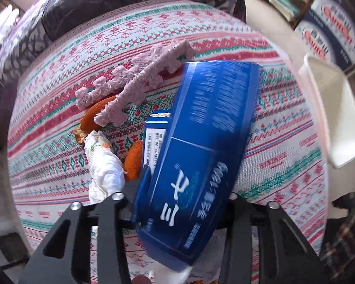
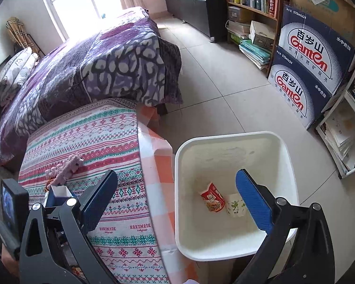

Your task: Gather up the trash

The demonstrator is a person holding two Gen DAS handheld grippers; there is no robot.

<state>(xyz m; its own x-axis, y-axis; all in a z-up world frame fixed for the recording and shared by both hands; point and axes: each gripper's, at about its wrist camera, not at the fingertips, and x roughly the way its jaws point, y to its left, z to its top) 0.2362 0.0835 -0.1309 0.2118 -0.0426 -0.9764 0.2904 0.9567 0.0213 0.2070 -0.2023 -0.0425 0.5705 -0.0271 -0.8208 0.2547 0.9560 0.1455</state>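
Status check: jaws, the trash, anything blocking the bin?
Left gripper shut on blue carton. Right gripper open, empty, over white bin. Tissue, peels on table. Bin path unobstructed.

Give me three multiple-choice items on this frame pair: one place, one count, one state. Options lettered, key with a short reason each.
1. Where is the white bin?
A. on the patterned table
B. on the tiled floor beside the table
C. on the bookshelf

2. How many pieces of trash lie in the bin?
A. none
B. two
C. five

3. What is the state of the left gripper?
A. open over a bare cloth
B. closed on the blue box
C. closed on the pink foam strip

Key:
1 B: the right wrist view shows the bin standing on floor tiles next to the patterned tablecloth.
2 B: only a red snack packet and a white printed wrapper lie on its bottom.
3 B: the blue box sits between the left fingers, while the pink foam strip lies apart on the cloth.
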